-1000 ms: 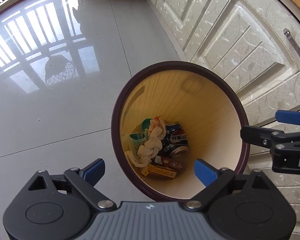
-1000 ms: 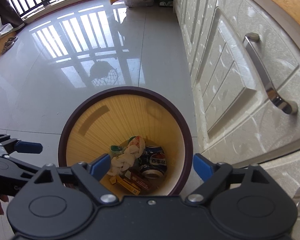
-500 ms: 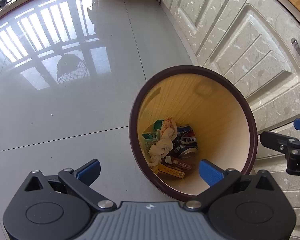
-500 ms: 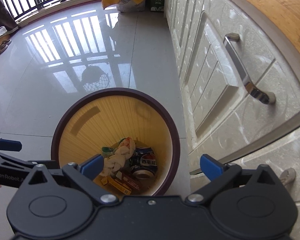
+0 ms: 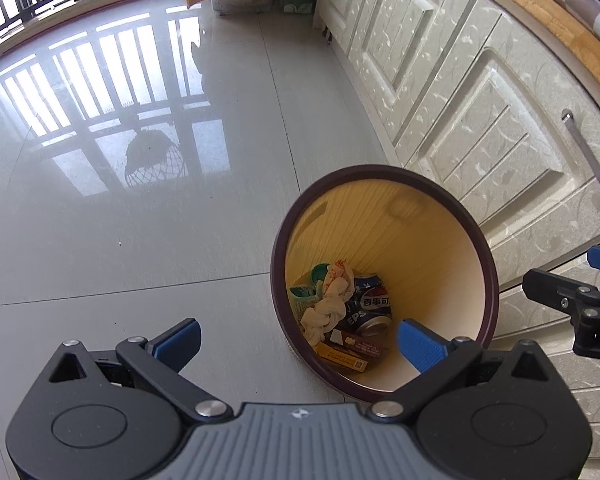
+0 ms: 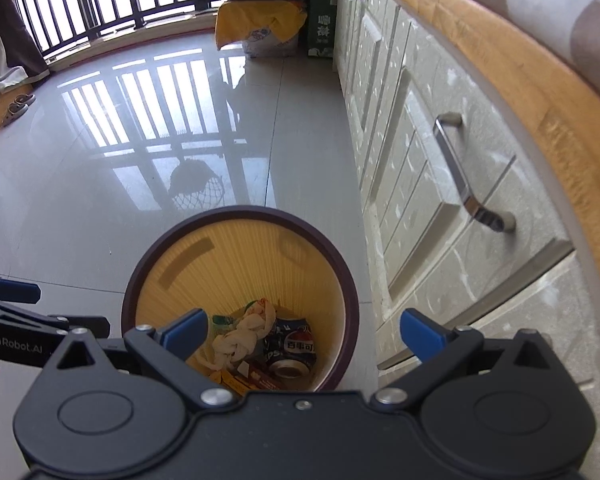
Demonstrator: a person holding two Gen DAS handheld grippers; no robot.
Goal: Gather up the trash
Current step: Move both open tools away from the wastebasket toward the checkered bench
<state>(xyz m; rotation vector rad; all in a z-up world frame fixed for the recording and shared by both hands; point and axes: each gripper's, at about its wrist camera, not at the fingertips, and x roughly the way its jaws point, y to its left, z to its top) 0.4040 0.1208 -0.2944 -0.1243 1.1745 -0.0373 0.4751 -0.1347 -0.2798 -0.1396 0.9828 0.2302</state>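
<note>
— How do my grippers sit?
— I see the left gripper (image 5: 298, 338) and right gripper (image 6: 302, 332) tilted steeply down, jaws just opened wide, empty.
— The trash?
— Crushed Pepsi can (image 5: 370, 306) and crumpled tissue (image 5: 328, 304) lie at the bottom of the waste bin (image 5: 490, 280).

cream cabinets (image 6: 412, 184) beside glossy tile floor (image 5: 100, 240), railing (image 6: 112, 4) beyond.

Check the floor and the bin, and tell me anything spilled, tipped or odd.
Nothing stands out. The bin stands upright by the cabinets, and the trash is all inside it: a dented can, a wad of tissue and a flat carton. The visible floor around it shows no spill or litter.
</note>
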